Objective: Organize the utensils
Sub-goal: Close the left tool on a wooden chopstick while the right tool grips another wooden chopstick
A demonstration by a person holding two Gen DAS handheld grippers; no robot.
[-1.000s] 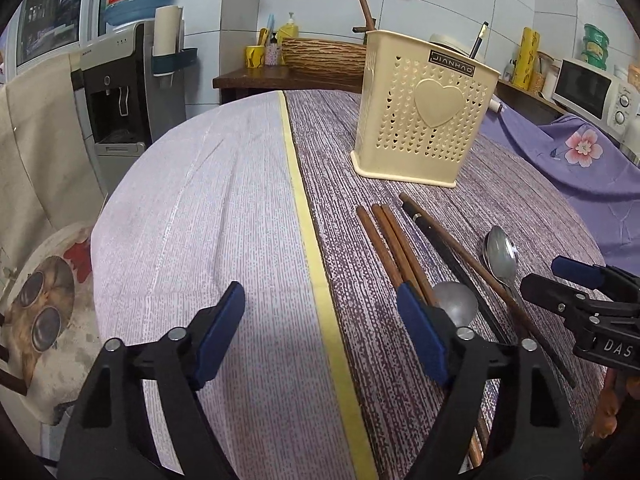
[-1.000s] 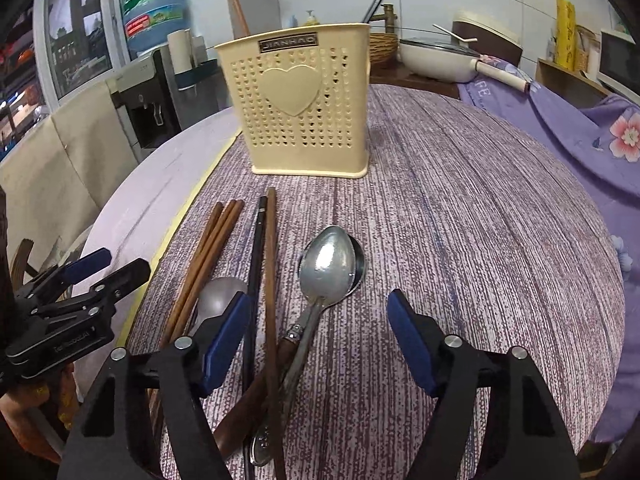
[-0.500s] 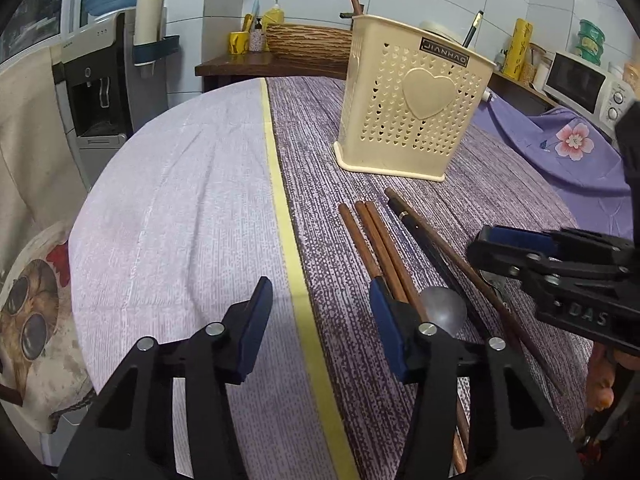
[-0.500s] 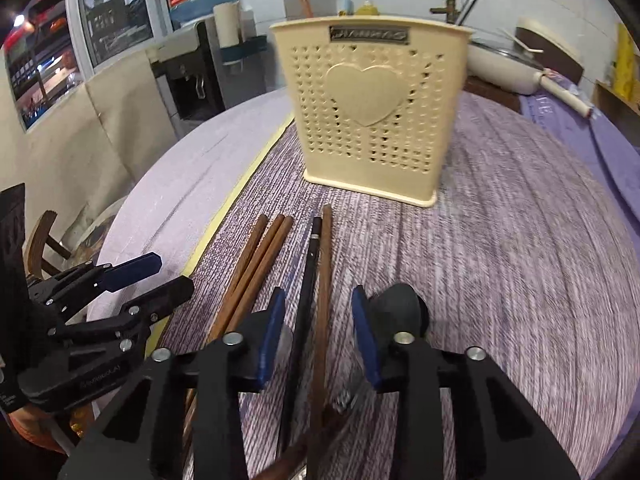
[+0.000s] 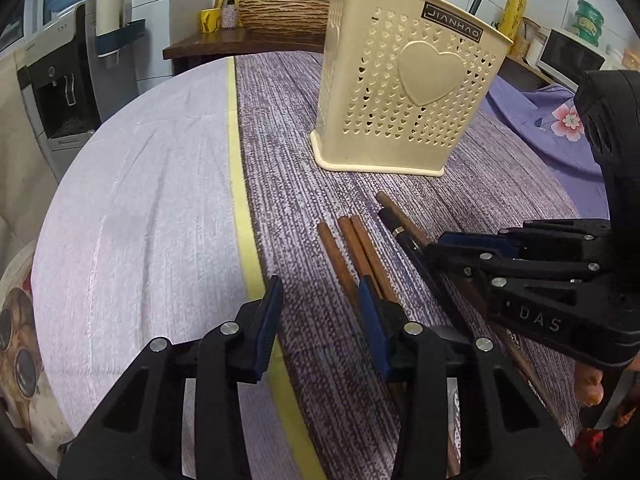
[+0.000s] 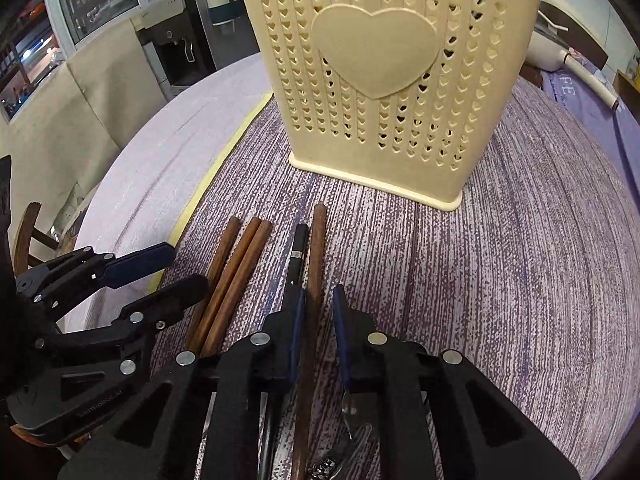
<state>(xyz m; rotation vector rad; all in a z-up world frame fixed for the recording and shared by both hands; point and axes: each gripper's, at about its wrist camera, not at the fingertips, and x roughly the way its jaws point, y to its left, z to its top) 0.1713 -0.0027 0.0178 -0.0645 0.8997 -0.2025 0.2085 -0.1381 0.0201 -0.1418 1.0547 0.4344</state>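
Note:
A cream perforated utensil holder with a heart stands on the purple striped cloth; it also shows in the right wrist view. Brown chopsticks and a black chopstick lie in front of it. My right gripper is low over them, its jaws narrowed around a dark brown chopstick with small gaps either side. A spoon handle lies under it. My left gripper is partly open and empty, just left of the brown chopsticks.
A yellow stripe divides the purple cloth from the pale cloth on the left. A water dispenser stands beyond the table's left edge. A wicker basket and a microwave are at the back.
Both grippers have moved forward and down toward the chopsticks. The right gripper's jaws have narrowed from wide open to close around the dark chopstick. The left gripper's jaws have also narrowed.

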